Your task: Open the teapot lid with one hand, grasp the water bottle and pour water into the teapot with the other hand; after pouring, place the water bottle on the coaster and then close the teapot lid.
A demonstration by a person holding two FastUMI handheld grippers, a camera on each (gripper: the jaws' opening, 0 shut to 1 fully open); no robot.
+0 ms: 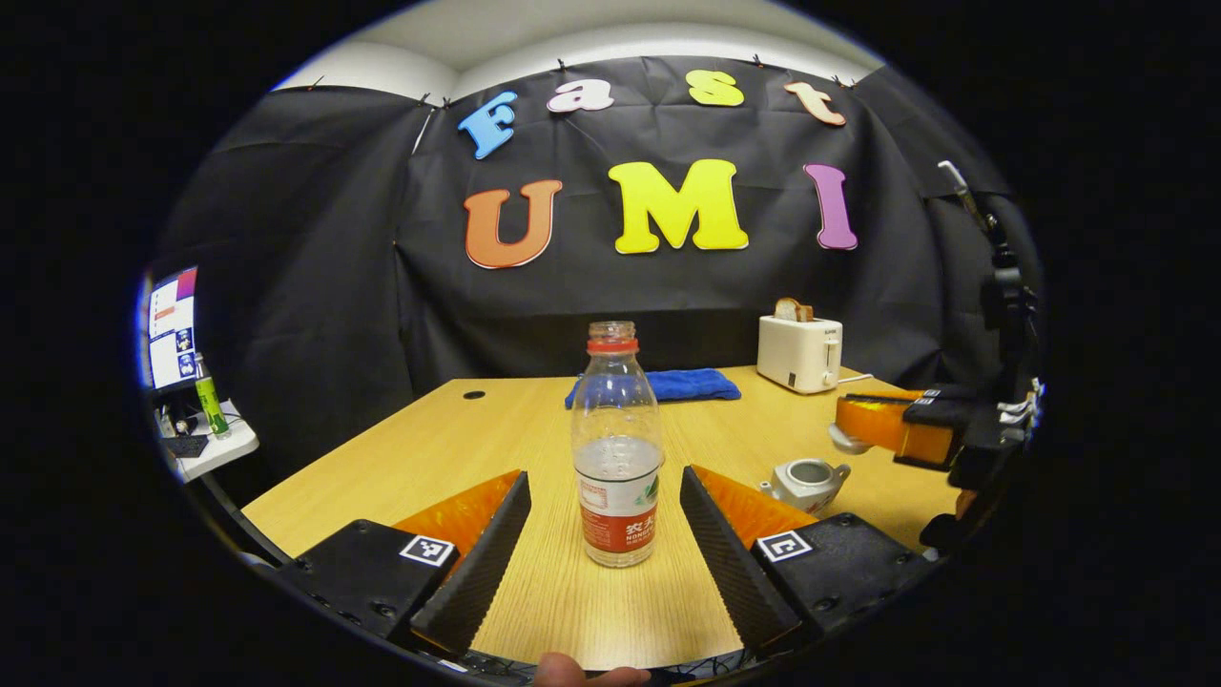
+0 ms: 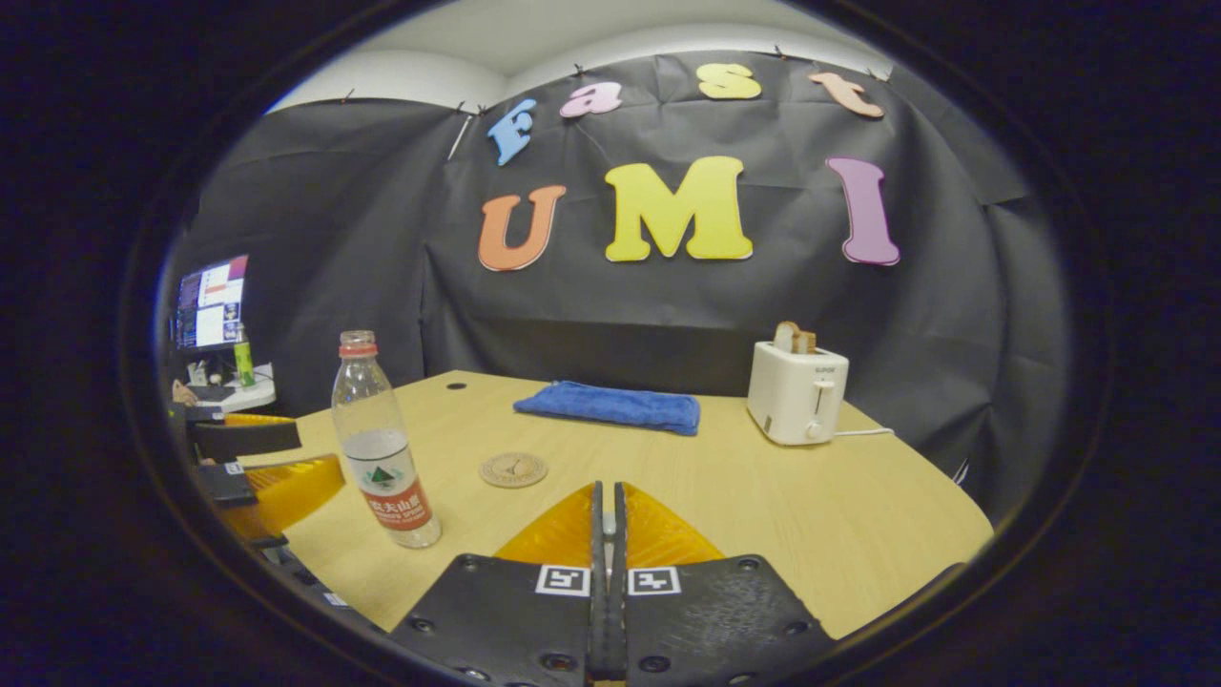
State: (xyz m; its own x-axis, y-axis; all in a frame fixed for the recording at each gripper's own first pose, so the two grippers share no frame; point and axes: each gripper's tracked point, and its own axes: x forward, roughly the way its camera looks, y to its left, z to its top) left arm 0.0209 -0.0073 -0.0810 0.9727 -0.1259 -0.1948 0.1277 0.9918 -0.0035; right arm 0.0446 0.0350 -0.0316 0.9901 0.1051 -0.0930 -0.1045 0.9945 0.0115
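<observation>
An uncapped clear water bottle (image 1: 617,458), partly filled and red-labelled, stands on the wooden table (image 1: 458,448). My left gripper (image 1: 604,475) is open, one finger on each side of the bottle without touching it. To the right sits the small white teapot (image 1: 808,482), its top uncovered. Above it hangs my right gripper (image 1: 858,431), shut on the white teapot lid (image 1: 845,441). In the right gripper view the right gripper (image 2: 608,489) has its fingers almost together on a small pale piece. The bottle (image 2: 383,448), the left gripper (image 2: 320,450) and the round coaster (image 2: 513,469) lie to the left.
A white toaster (image 2: 796,391) with bread in it stands at the back right, its cord trailing right. A folded blue cloth (image 2: 610,407) lies at the back middle. A side shelf with a monitor (image 2: 210,301) and a green bottle is off the table's left.
</observation>
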